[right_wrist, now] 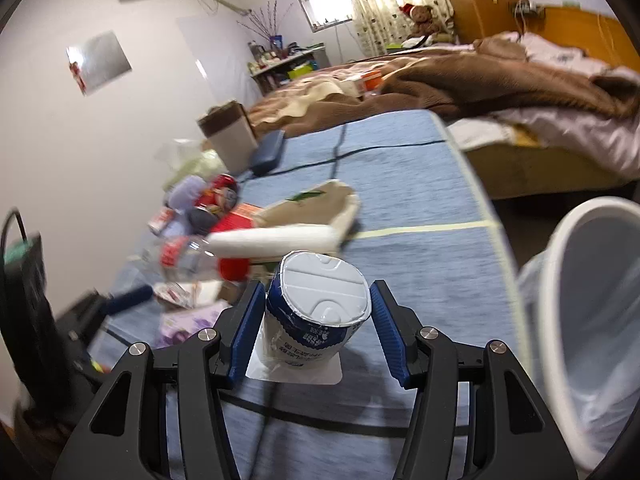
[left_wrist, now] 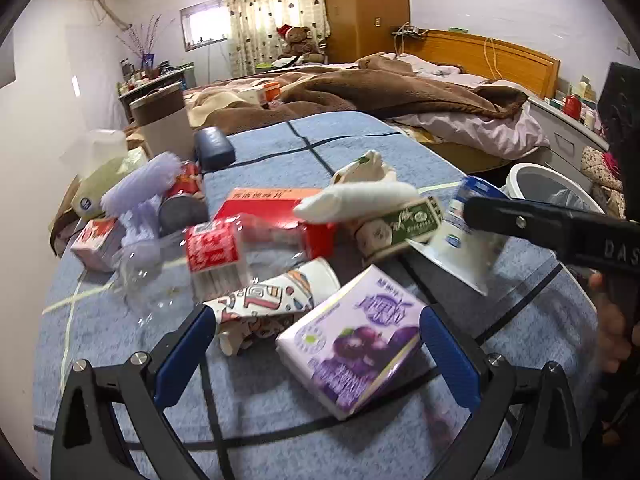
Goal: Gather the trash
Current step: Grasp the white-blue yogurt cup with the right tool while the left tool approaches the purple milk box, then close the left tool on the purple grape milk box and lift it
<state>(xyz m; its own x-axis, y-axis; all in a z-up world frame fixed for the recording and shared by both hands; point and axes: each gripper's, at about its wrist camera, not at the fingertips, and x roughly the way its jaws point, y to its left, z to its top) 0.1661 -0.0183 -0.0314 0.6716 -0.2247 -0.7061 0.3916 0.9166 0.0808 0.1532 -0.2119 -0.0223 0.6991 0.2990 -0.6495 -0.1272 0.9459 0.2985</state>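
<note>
Trash [left_wrist: 276, 216] on blue bedroom tablecloth [left_wrist: 352, 136]; left tongs [left_wrist: 316, 314] released; right tongs [right_wrist: 318, 286], cup [right_wrist: 316, 320] grip unclear.

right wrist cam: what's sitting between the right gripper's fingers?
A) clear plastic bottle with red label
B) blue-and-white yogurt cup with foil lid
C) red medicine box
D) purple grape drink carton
B: in the right wrist view the blue-and-white yogurt cup stands upright on the blue tablecloth between the blue pads of the right gripper, its foil lid facing the camera; whether the pads already press on it is unclear.
</note>
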